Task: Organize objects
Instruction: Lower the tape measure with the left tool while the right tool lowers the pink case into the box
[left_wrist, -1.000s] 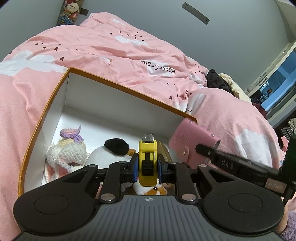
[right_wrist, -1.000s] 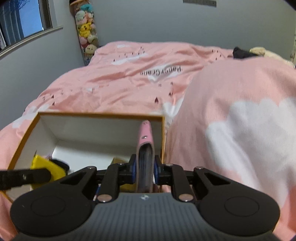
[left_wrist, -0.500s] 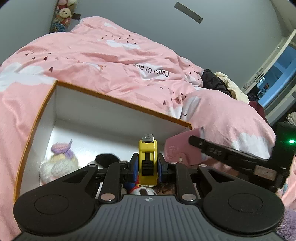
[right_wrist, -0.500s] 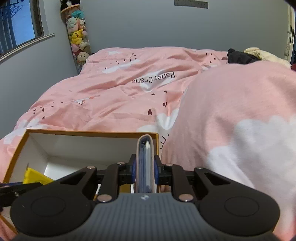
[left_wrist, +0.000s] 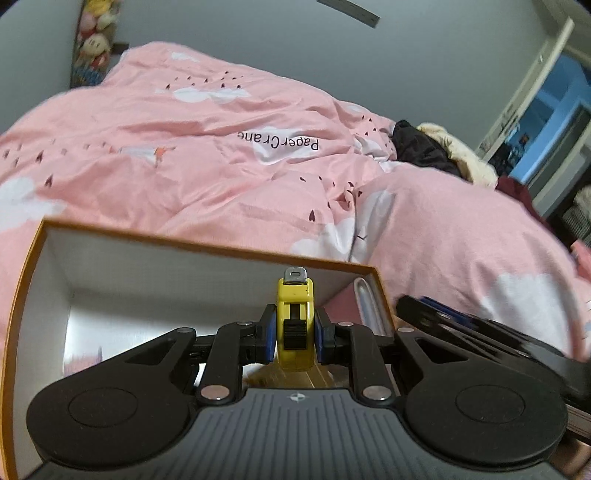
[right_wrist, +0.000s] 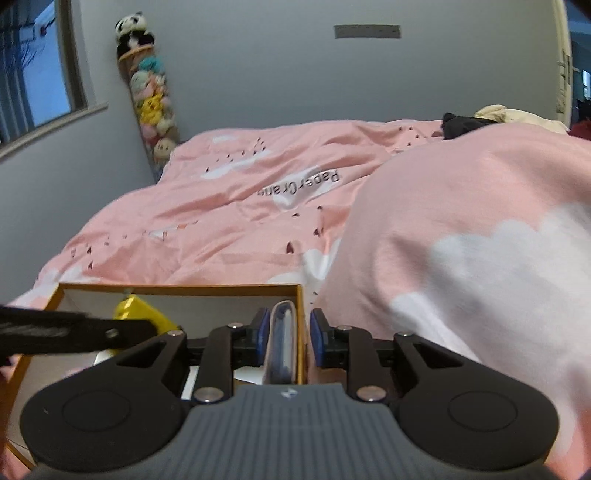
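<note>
Now the placing step is underway: the right gripper (right_wrist: 286, 341) is opening, its pads clear of the slim pink-covered case (right_wrist: 282, 341) standing against the right wall of the orange-rimmed white cardboard box (right_wrist: 177, 286). The left gripper (left_wrist: 295, 334) clamps a yellow plastic tape measure (left_wrist: 295, 325) over the box; next it needs lowering and release.

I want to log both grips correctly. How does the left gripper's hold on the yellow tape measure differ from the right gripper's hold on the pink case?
The left gripper is shut on the yellow tape measure, its pads pressing both sides. The right gripper is opening: gaps show between its pads and the pink case. The tape measure sits mid-box, while the case stands on edge against the right wall of the box. Both objects are over the same box.
</note>
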